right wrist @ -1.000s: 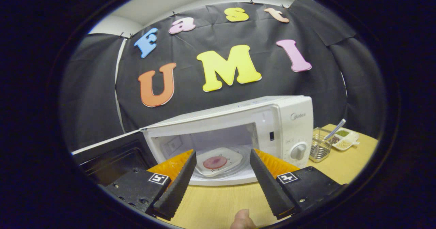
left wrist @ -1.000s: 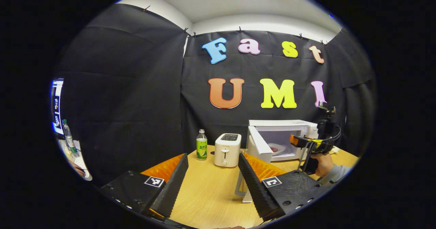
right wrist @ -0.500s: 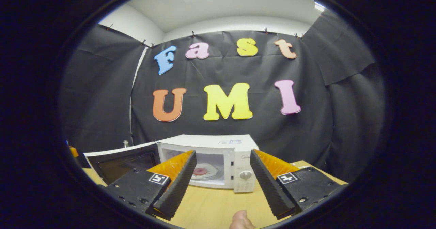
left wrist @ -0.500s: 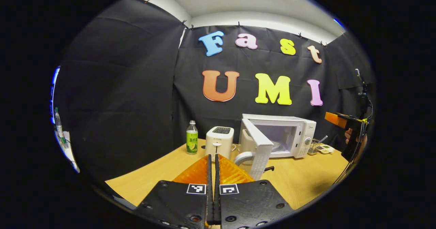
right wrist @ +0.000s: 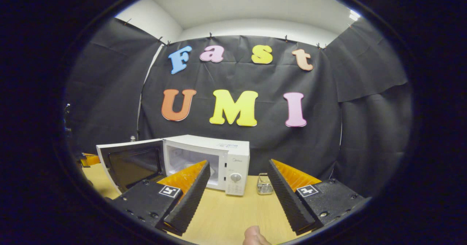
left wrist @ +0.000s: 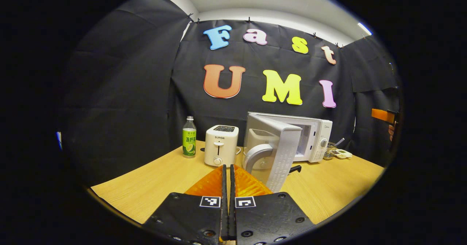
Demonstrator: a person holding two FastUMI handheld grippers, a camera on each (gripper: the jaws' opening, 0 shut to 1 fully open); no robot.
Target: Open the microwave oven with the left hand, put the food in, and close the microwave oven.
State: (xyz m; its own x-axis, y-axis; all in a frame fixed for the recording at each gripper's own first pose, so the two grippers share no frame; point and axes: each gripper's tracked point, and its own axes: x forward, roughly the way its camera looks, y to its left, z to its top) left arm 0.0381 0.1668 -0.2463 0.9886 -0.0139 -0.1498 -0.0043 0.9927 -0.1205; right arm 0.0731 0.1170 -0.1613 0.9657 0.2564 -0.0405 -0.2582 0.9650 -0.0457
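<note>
Swinging wide from the microwave oven (left wrist: 313, 135) on the tabletop (left wrist: 164, 179), the door (left wrist: 282, 154) is seen just ahead of the left gripper (left wrist: 228, 172), jaws closed and empty, nearer than the open-jawed right gripper (right wrist: 237, 186).

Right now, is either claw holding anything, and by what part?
Nothing is held. The left claw is shut on nothing, short of the microwave door; the right claw stands open and empty.
</note>
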